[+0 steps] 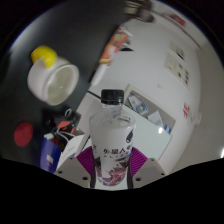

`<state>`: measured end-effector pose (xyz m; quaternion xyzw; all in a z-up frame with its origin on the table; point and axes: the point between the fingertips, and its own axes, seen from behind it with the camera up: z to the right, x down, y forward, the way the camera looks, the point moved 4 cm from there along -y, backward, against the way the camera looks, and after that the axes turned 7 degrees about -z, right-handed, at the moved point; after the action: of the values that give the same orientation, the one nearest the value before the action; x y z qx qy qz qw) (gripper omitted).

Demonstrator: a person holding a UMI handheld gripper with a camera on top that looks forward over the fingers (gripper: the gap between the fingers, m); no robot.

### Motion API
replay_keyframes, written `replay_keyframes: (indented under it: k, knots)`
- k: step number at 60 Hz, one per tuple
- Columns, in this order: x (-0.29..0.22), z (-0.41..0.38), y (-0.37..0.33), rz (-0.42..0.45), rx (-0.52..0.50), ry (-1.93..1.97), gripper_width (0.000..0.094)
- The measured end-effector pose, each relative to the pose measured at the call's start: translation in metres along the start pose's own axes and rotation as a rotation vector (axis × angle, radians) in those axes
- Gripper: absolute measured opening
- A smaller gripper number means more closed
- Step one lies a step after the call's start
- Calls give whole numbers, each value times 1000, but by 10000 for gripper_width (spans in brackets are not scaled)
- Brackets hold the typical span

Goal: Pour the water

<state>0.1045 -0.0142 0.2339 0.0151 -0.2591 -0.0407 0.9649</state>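
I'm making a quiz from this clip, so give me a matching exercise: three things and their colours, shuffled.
Things:
1. bottle cap
2. cup
3. finger pads

Colours:
A. purple
B. black
C. white with a yellow part on its rim

Pairs: 1-B, 2-C, 3-A. The bottle stands between the fingers of the gripper.

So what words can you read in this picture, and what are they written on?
Bottle, held between the gripper fingers: its label has dark characters and pink patterns, too blurred to read.
Papers on the white table: coloured print, too small to read.
White cup with yellow lid: no writing shows.
Nothing can be quoted for certain.
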Motion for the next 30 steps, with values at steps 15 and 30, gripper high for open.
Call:
replay_keyframes:
  k: [15,30]
  knots:
    - [67,50,-14,-84,-195,1108,406]
    - [79,-31,-17,-32,-453,1842,405]
